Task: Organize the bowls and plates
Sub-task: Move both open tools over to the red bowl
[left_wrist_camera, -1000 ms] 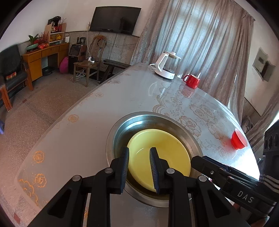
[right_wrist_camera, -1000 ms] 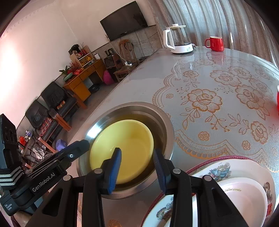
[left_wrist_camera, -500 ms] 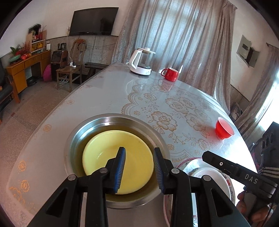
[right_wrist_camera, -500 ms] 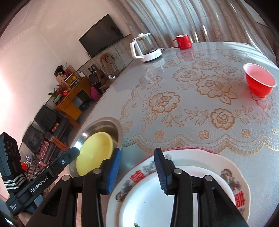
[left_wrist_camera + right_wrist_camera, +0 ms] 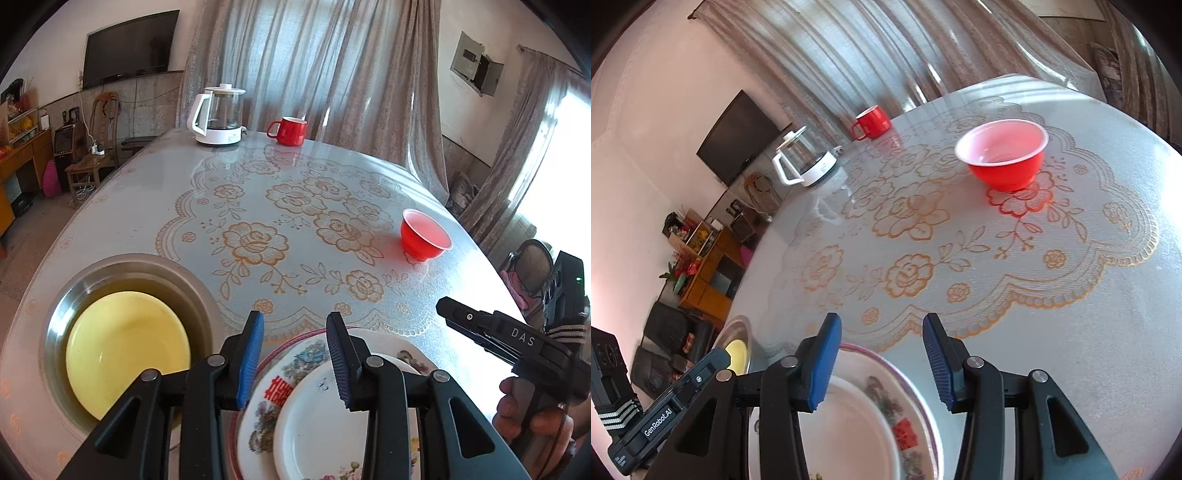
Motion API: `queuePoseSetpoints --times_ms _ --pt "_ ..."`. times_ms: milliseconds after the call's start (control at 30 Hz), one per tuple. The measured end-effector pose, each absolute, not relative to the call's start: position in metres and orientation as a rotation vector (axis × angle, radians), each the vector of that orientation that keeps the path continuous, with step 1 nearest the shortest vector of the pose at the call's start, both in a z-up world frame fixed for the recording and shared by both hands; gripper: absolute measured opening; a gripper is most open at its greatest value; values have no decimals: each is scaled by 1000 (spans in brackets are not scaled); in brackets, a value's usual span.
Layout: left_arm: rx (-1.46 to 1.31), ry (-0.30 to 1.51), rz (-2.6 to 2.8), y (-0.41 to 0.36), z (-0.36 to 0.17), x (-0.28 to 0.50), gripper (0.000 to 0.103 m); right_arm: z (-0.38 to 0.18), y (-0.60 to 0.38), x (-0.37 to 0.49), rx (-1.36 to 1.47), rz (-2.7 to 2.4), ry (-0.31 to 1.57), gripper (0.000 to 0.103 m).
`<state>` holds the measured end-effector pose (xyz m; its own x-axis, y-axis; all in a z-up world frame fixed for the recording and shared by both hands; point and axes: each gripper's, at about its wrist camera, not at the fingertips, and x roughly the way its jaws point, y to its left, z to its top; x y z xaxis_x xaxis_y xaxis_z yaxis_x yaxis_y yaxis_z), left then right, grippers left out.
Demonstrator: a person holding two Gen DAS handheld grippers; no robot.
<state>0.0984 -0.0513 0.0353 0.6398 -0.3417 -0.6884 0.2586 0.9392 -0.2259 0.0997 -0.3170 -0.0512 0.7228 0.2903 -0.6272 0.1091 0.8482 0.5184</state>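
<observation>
Hovering low over the table (image 5: 122,206), my left tongs (image 5: 295,354) and my right tongs (image 5: 882,360) had both just been spreading, and each stood parted with nothing pinched. Just below them lay a flowered plate (image 5: 291,373) carrying a plain white plate (image 5: 317,417). Only the left view showed the whole yellow bowl (image 5: 125,347), glossy, nested in a steel basin (image 5: 147,266) left of my tongs; the right view caught a sliver. Farther off sat a red bowl (image 5: 1004,158), upright with a pale inside, well apart from both tongs.
</observation>
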Motion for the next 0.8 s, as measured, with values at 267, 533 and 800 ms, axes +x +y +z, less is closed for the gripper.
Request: queuePoseSetpoints --times_ms 267,533,800 --pt "-57 837 -407 -92 34 106 36 -60 -375 99 642 -5 747 46" --pt "-47 891 -452 -116 31 119 36 -66 -417 104 688 -76 739 46" --pt "-48 924 -485 -138 34 134 36 -71 -444 111 713 -107 742 46"
